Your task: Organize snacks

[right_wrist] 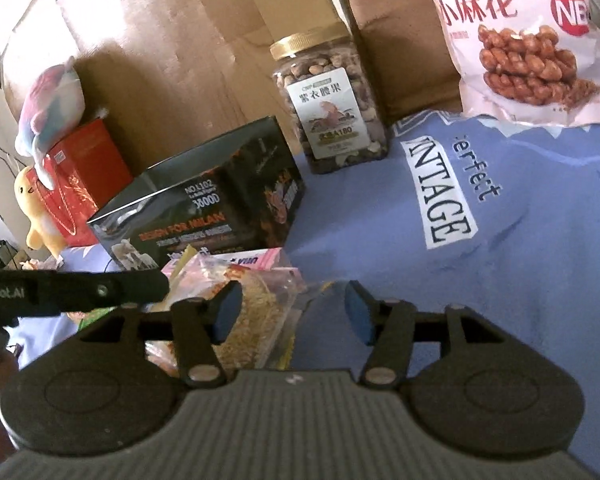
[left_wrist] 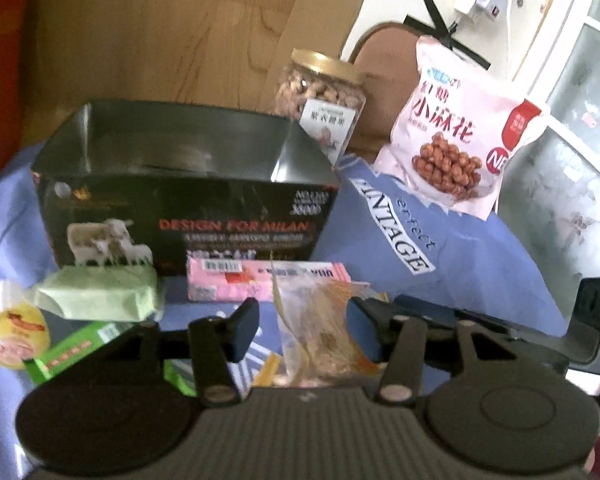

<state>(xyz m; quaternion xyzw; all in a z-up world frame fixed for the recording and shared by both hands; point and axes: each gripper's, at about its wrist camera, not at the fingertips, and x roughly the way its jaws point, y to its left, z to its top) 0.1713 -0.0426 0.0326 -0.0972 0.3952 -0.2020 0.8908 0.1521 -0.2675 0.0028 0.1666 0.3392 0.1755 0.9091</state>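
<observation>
Clear plastic snack bag w/ yellowish contents (left_wrist: 320,320) lies on blue printed cloth (left_wrist: 480,248), in front of open black cardboard box (left_wrist: 180,184). Left hand-held gripper (left_wrist: 302,330): released, bag betw. pads. Right hand-held gripper (right_wrist: 292,316): released, bag beside left pad.

Readable text: box, cloth, jar, bag, gripper arm.
Black box (left_wrist: 188,216) reads "DESIGN FOR MILAN", and "NO.L102" in the right wrist view. Blue cloth (right_wrist: 520,216) has "VINTAGE", first letter cut off, beside "erfect". Nut jar (right_wrist: 332,108) label: "紫衣腰果", "A180". Pink snack bag (left_wrist: 456,136): "小麻花", red "NE" badge. Black arm (right_wrist: 72,290): "Robot.AI". Pink pack (left_wrist: 268,280) print too blurred.
</observation>
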